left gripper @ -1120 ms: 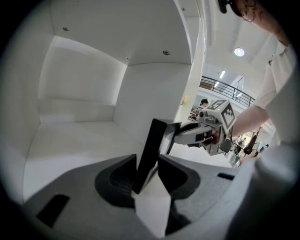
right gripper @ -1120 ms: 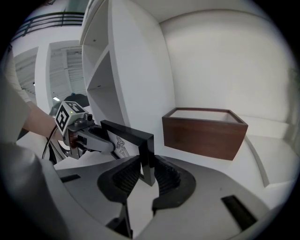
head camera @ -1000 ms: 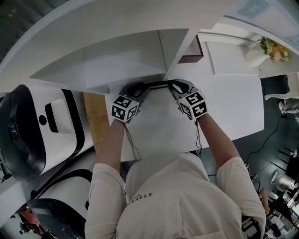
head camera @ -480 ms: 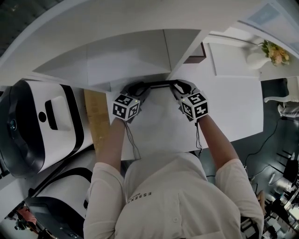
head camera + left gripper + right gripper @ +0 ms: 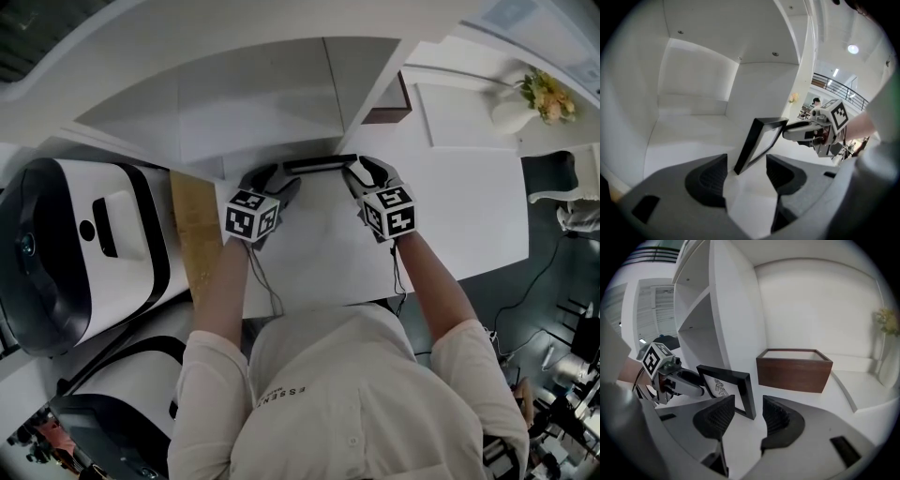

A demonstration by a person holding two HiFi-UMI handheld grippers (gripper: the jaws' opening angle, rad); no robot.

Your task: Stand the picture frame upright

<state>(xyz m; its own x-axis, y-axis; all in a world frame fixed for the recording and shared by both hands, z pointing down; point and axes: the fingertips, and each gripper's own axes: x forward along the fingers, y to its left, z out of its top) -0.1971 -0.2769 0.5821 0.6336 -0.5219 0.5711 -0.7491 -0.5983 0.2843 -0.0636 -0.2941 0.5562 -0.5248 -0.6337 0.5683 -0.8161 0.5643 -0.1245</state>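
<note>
light: bright, even | shadows: soft | edges: fisheye-warped, dark vignette | focus: sharp

The picture frame (image 5: 746,394) looks matt black, the box (image 5: 794,373) smooth dark wood, the shelf (image 5: 684,129) matt white.

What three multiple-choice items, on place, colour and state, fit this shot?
1. Where is the wooden box relative to the picture frame? A) to its left B) to its right C) on top of it
2. Frame border colour? A) white B) black C) red
3. State of left tongs and right tongs? A) both clamped on the frame B) only left clamped C) both open
Key: B, the right gripper view shows it rightward; B, the border is dark; C, both have just been opening, with the frame edges between them untouched.
</note>
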